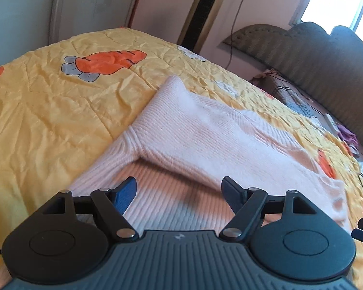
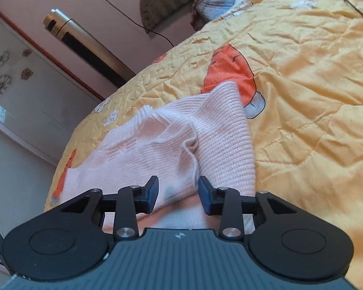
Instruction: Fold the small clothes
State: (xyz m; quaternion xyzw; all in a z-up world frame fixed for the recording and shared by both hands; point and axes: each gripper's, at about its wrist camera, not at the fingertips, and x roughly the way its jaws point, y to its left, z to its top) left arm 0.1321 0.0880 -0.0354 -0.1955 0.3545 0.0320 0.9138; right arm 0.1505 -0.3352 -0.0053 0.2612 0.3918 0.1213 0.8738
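Note:
A pale pink knitted garment (image 1: 193, 133) lies on a yellow quilt (image 1: 48, 101) with an orange carrot print. One part of it is folded over the ribbed layer beneath. My left gripper (image 1: 179, 181) hovers over its near part, jaws wide open, nothing between the blue pads. In the right wrist view the same garment (image 2: 181, 133) lies rumpled, with a raised crease running toward my right gripper (image 2: 177, 181). That gripper's jaws stand partly open just above the knit. The fabric lies under and between the pads, which do not press on it.
A padded grey headboard (image 1: 326, 55) stands at the far right, with small items and cables beside it. A tall tower fan (image 1: 205, 12) and a wall socket with a cord stand behind the bed. The quilt (image 2: 302, 96) stretches wide to the right of the garment.

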